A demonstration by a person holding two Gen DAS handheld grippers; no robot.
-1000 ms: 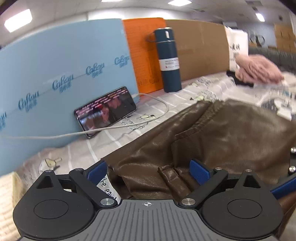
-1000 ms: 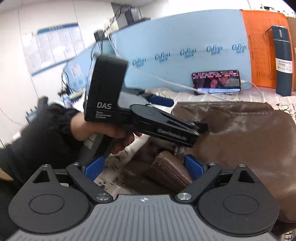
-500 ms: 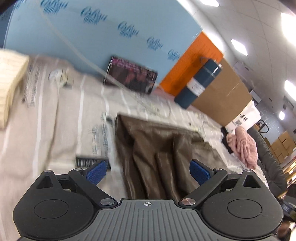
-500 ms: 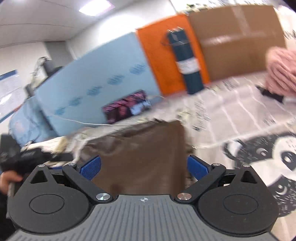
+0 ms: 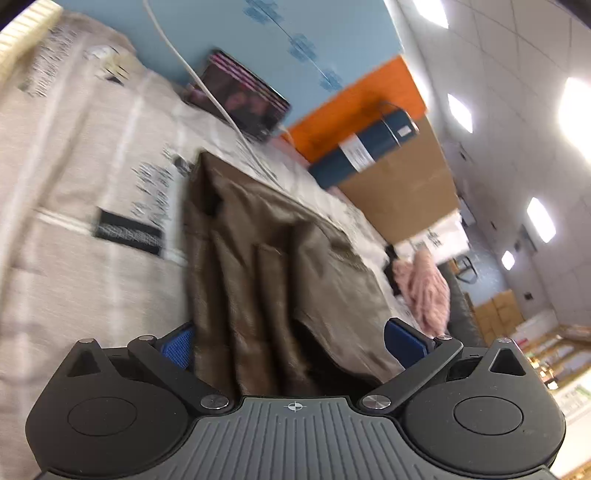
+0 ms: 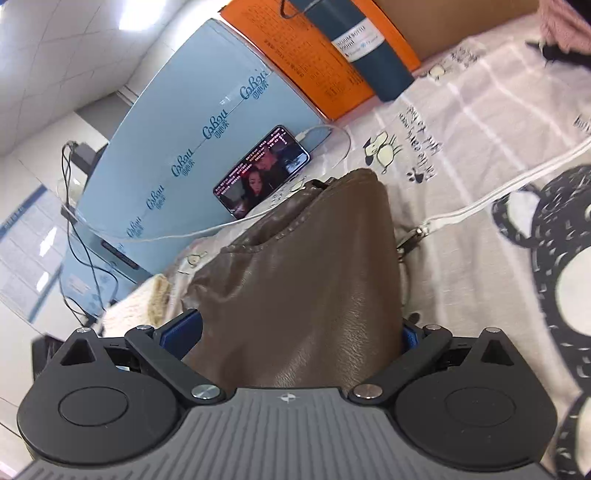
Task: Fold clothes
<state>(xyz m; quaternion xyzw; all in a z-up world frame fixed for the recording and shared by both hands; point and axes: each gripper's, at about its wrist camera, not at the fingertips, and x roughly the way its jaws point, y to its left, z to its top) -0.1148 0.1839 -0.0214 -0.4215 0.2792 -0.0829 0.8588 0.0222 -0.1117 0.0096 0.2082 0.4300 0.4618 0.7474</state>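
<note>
On the left, the printed bedsheet point(image 5: 74, 206) is lying bare beside the garment, with a phone point(image 5: 240, 99) propped against the blue foam board point(image 5: 229, 33) at the far edge. The left gripper point(image 5: 288, 345) is hovering low over the near edge of the brown leather garment point(image 5: 266, 258), its jaws standing wide apart with the material passing between the blue pads point(image 5: 404, 343) but not pinched; the view is tilted and motion-blurred. The garment is resting on the sheet in long lengthwise pleats, already partly gathered. To the right, beyond the garment, a dark blue vacuum bottle point(image 5: 365, 151) is standing before an orange board and cardboard, and a pink knitted item point(image 5: 424, 291) is lying further off. In the right wrist view, the right gripper point(image 6: 301, 334) is straddling a smooth, doubled-over part of the same garment point(image 6: 306, 280), jaws likewise spread, pads flanking the leather without clamping it. A white cord with a metal clip point(image 6: 417, 236) is lying just beside the garment's right edge. Judgement: a fold is in progress, with both tools lined up on the near edge but neither gripping. The next move is likely calling for both jaws to close on one edge at matching points, keeping the cord clear of the fold; stiff leather may spring back.
</note>
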